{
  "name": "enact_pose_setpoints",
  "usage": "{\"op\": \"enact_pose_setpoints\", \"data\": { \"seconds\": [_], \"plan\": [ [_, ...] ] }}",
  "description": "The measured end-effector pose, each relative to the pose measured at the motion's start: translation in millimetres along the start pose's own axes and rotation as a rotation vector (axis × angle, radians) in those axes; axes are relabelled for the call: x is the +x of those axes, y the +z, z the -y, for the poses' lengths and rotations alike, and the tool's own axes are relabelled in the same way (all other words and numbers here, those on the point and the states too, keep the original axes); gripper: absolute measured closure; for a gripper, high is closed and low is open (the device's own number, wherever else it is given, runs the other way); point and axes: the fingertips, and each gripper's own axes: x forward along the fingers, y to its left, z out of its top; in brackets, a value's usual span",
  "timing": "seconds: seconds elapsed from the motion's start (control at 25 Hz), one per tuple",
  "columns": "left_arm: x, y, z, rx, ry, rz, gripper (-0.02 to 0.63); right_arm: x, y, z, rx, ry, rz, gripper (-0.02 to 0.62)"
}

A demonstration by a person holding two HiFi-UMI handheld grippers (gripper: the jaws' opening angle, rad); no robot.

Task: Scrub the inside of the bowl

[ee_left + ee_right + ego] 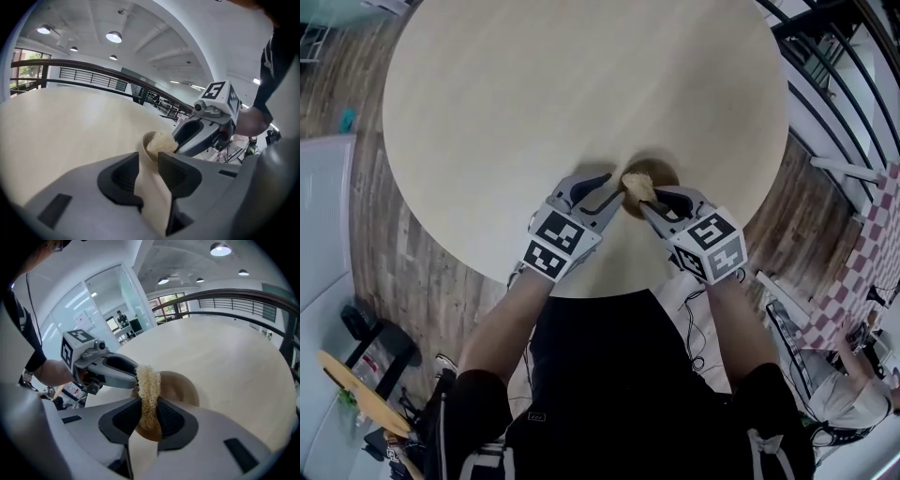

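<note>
Your bowl (664, 173) sits on the table (534, 94), close to the edge nearest you and a little right of its middle. The scrubber (637, 186) stands in the bowl, between your right gripper's (649, 202) jaws. Your left gripper (614, 192) lies at the bowl's left rim, opposite the right one.

legible text: none | labels, brands, numbers, signs: none can be read in any view

Round brown bowl (180, 387), upright, pale fibrous scrub pad (148, 390) standing on edge inside it
</note>
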Motion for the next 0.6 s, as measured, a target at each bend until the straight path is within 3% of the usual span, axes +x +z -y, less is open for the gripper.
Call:
{"op": "enact_pose_setpoints", "data": {
  "seconds": [0.28, 0.6],
  "plan": [
    [4, -1, 3, -0.004, -0.043, -0.024, 0.488, 10, -7, 7, -0.078, -0.037, -0.141, 0.486],
    [10, -2, 7, -0.04, -0.05, -0.031, 0.517, 9, -8, 13, -0.118, -0.064, -0.197, 0.469]
  ]
}}
